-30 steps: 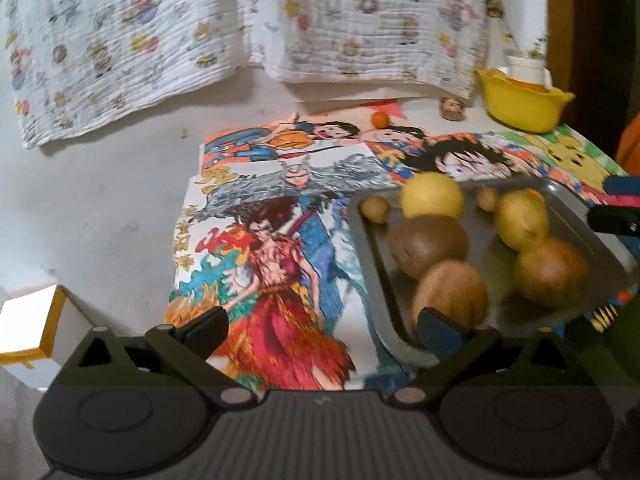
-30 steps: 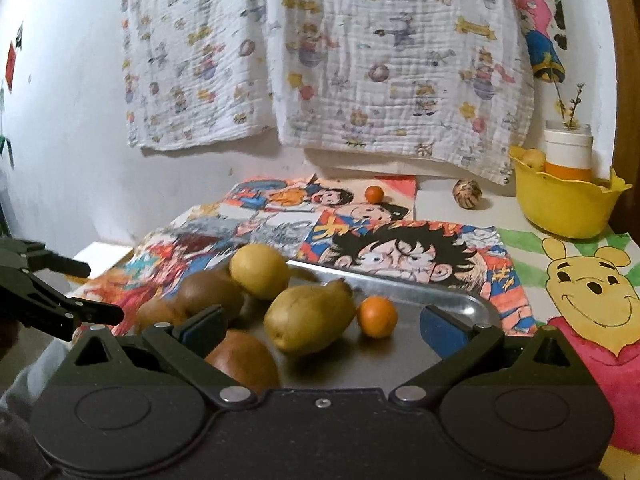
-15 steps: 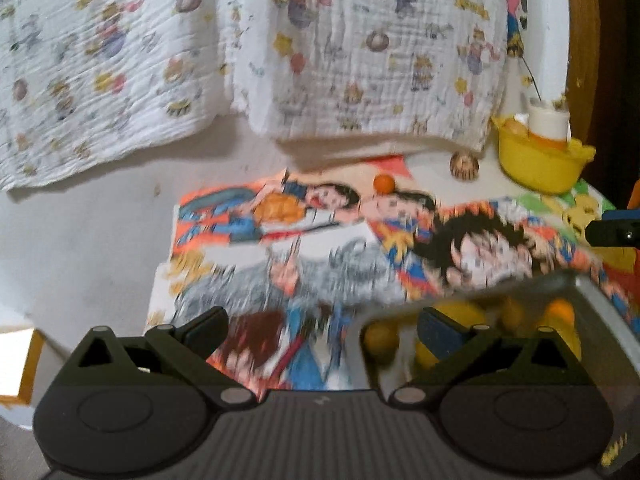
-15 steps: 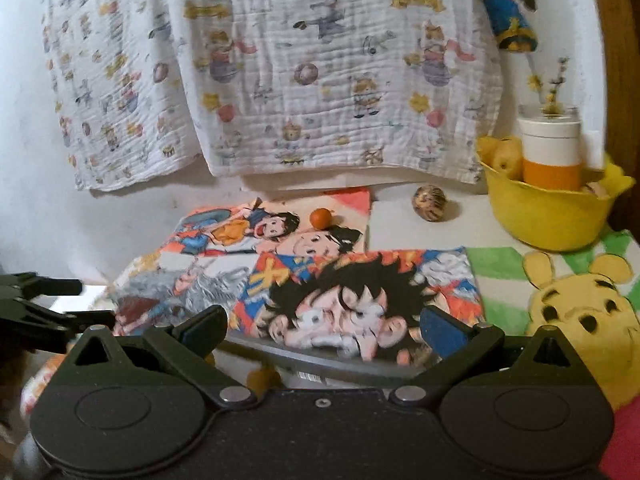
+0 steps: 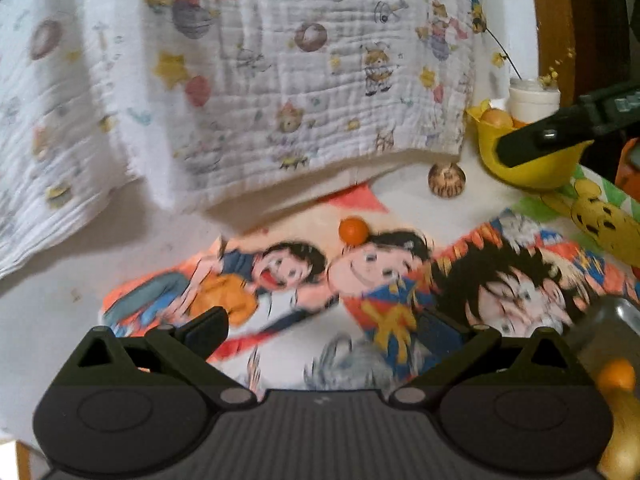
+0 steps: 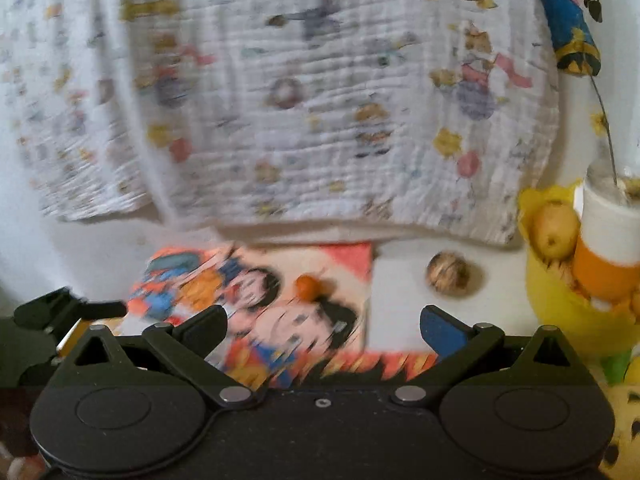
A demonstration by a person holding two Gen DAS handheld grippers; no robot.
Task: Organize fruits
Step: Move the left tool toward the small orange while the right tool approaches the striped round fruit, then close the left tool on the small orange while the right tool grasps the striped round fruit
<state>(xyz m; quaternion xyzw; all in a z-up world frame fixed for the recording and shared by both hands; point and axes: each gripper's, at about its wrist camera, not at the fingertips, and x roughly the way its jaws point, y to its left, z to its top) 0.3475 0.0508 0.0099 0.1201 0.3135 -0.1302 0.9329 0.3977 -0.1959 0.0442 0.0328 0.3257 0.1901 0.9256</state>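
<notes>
Fruits lie scattered, so most sorting remains, as I judge it: your left hand-held gripper (image 5: pixel 322 330) and right hand-held gripper (image 6: pixel 322 330) both gape empty, a small orange (image 5: pixel 353 230) sits loose on the bench (image 5: pixel 48 312), and the yellow bowl (image 6: pixel 560 304) holds a pear (image 6: pixel 555 230).

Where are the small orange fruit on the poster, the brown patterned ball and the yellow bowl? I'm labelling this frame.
small orange fruit (image 5: pixel 353 229), left wrist view, centre of its skin.
brown patterned ball (image 6: pixel 448 273), right wrist view, middle of its face.
yellow bowl (image 5: pixel 536 164), left wrist view, front wall.
</notes>
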